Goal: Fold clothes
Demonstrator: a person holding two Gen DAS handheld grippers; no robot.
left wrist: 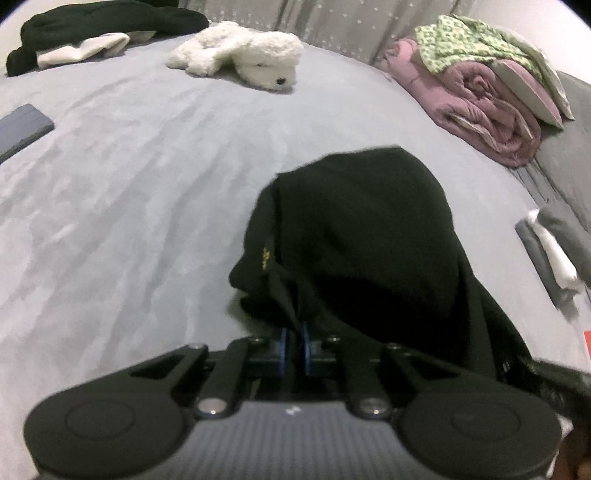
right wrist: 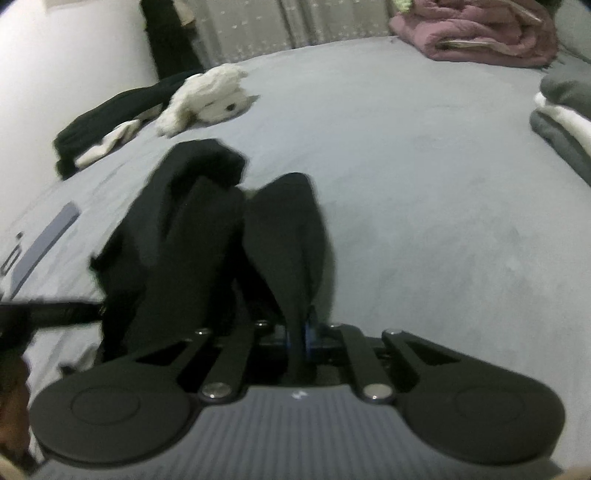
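In the left wrist view the left gripper (left wrist: 294, 338) has its jaws pinching an edge of the black garment (left wrist: 362, 229) heaped on the grey bed (left wrist: 129, 184), while in the right wrist view the right gripper (right wrist: 302, 332) has its jaws pinched on another fold of it.

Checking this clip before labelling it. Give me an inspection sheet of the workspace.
Surface: grey bed sheet, wrinkled.
Job's things: black garment bunched near the middle, pinched at two places.
Clutter: white plush toy; dark clothes pile at the far left; pink quilt with green patterned cloth on top; grey and white folded stack.
Grippers: left gripper shut on the black garment; right gripper likewise.
Cables: nothing seen.
Surroundings: pale curtain behind the bed.
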